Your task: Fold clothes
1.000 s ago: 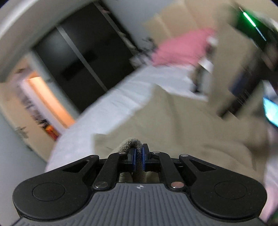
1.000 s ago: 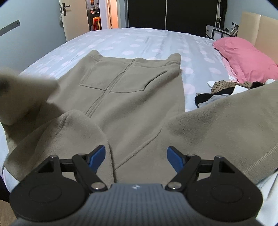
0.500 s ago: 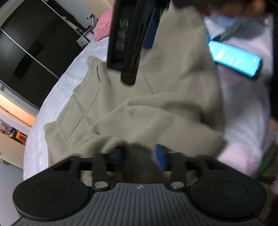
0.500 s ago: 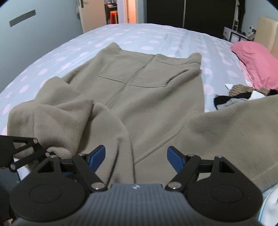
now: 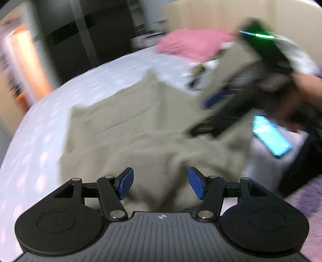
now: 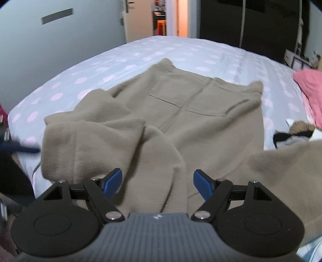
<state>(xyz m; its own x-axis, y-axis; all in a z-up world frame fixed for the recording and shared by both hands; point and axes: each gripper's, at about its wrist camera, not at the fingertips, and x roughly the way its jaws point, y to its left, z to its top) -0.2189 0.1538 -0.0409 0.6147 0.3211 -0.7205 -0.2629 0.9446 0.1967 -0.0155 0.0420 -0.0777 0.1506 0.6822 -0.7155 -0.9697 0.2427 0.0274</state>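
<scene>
A taupe fleece garment [image 6: 201, 112] lies spread on the bed, its hem at the far end. Its left sleeve [image 6: 96, 137] is folded in over the body; its right sleeve [image 6: 281, 177] still lies out to the near right. My right gripper [image 6: 158, 181] is open and empty, just above the near end of the garment. My left gripper [image 5: 160, 184] is open and empty over bunched fleece [image 5: 153, 153]. The left wrist view is blurred; the right gripper [image 5: 231, 106] shows there at upper right, over the garment.
The bed [image 6: 100, 66] has a pale sheet with pink dots. A pink pillow [image 6: 310, 88] and a small pile of dark and striped clothes [image 6: 293, 133] lie at the right. A lit phone [image 5: 271, 139] lies near the right edge. A doorway [image 6: 171, 18] and dark wardrobe stand beyond.
My left gripper, shut on the left sleeve a second ago, has opened and let it go. The sleeve now lies folded over the body. The right gripper stayed open and shifted left.
</scene>
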